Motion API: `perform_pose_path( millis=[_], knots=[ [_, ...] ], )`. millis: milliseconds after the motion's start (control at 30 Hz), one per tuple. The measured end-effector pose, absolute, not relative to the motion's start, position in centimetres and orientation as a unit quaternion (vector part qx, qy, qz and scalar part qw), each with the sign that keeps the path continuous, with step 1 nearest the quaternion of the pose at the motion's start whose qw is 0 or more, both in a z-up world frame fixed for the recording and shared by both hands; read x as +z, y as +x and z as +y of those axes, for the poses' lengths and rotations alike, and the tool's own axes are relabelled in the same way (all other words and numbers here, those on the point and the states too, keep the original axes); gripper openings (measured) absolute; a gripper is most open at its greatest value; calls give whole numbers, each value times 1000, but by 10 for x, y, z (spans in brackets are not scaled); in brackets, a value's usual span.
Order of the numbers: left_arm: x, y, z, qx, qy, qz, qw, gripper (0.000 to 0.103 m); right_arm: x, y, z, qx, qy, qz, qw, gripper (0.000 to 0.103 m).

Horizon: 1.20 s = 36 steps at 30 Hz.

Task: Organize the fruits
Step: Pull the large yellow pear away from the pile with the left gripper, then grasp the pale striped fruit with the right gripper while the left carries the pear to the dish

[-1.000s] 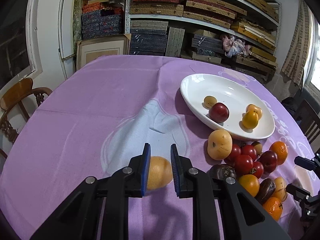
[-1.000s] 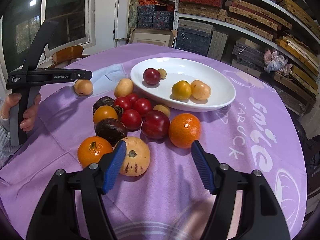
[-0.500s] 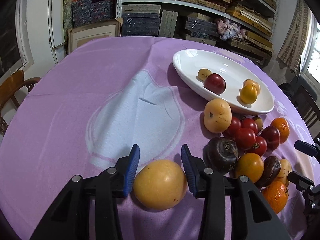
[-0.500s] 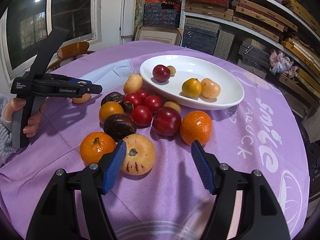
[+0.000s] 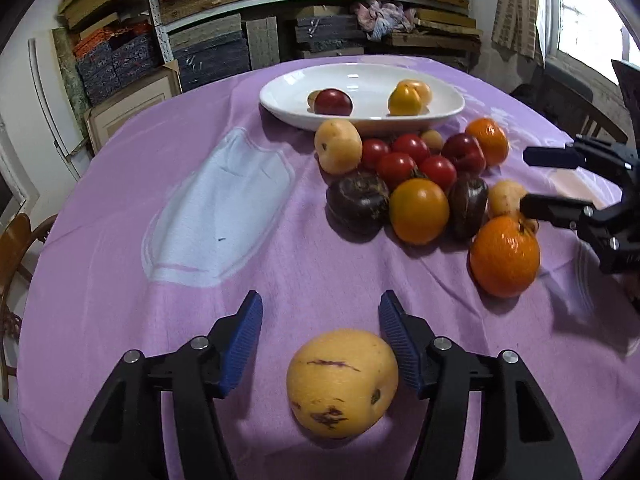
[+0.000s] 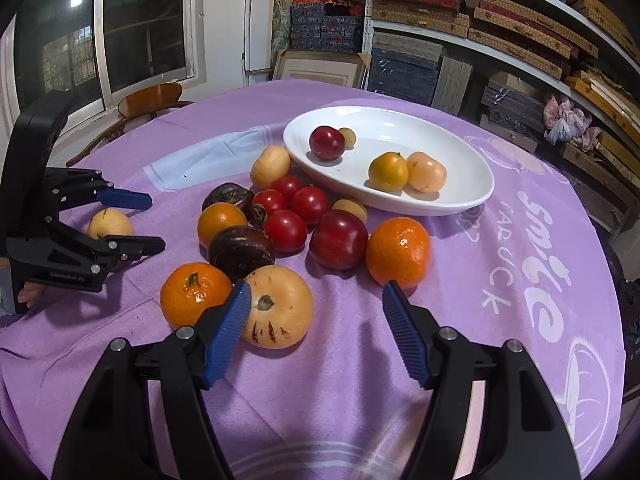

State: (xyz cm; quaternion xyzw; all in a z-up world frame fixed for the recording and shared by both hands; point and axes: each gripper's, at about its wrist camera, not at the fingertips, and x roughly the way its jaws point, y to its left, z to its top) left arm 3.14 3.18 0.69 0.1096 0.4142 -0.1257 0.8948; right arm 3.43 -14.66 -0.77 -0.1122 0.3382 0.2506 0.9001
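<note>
The left gripper (image 5: 320, 320) is opening, and a yellow fruit (image 5: 342, 383) sits on the purple cloth (image 5: 120, 280) between its jaws, not squeezed. The right gripper (image 6: 316, 320) is open and holds nothing, just above a pile of fruit (image 6: 288, 228). A white bowl (image 6: 460, 168) behind the pile has four fruits in it

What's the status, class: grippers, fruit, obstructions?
Left gripper opening, yellow fruit loose between jaws. Right gripper open, empty. Nothing in the way.
</note>
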Motion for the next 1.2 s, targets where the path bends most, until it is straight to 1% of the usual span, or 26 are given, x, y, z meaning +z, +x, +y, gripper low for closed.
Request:
perform_pose_path(
  millis=[100, 133, 200, 333, 467, 633, 700, 933, 967, 1033, 1067, 1200],
  knots=[
    [3, 20, 40, -133, 101, 420, 892, 61, -8, 35, -147, 251, -111, 339, 900, 67],
    [2, 17, 45, -131, 94, 421, 893, 55, -8, 35, -147, 251, -110, 339, 900, 67],
    [3, 11, 54, -133, 77, 426, 892, 47, -8, 35, -147, 251, -110, 339, 900, 67],
    [5, -2, 62, -138, 65, 435, 888, 47, -8, 36, -147, 251, -110, 340, 900, 67],
    [6, -15, 65, -138, 61, 427, 892, 47, -8, 36, -147, 251, -111, 339, 900, 67],
    [8, -15, 70, -138, 34, 423, 895, 47, -11, 31, -139, 258, -126, 336, 897, 67],
    [10, -16, 72, -137, 30, 422, 896, 47, -11, 29, -135, 261, -133, 333, 896, 65],
    [10, -17, 79, -133, 8, 424, 896, 47, -13, 36, -136, 266, -114, 351, 891, 65],
    [10, -17, 79, -134, 7, 424, 896, 47, -14, 37, -134, 268, -112, 354, 889, 64],
    [10, -18, 80, -134, 6, 424, 896, 47, -17, 40, -128, 276, -112, 369, 881, 54],
    [10, -18, 80, -133, 7, 424, 896, 47, -20, 42, -125, 281, -114, 379, 875, 45],
    [10, -18, 80, -132, 10, 424, 896, 47, -22, 42, -120, 278, -116, 386, 872, 45]
  ],
)
